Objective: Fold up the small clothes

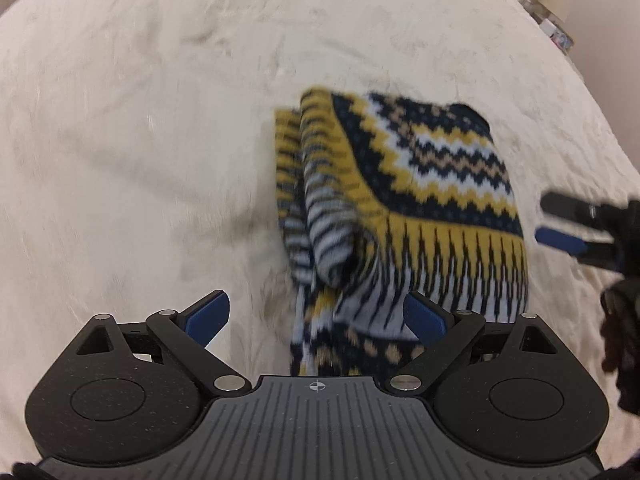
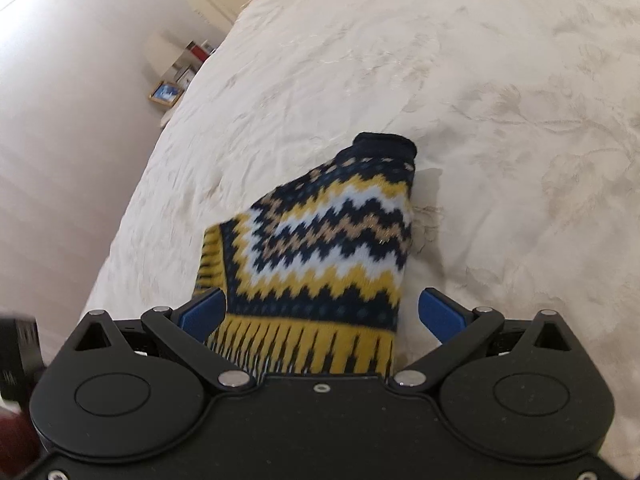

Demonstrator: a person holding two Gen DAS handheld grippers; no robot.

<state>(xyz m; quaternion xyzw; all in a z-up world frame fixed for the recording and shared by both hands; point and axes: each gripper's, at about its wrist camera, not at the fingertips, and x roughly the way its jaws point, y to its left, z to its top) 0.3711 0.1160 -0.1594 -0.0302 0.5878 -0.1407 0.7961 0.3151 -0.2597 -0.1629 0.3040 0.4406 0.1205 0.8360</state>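
Two claws wide, gripping nothing: left claw, right claw over folded knit sweater on cream bed.

Both views ride close above a cream bedspread, each looking forward and down past its own claw. The left claw view tilts steeply down; the right claw view is shallower, reaching the wall. Both share the patterned sweater ahead.
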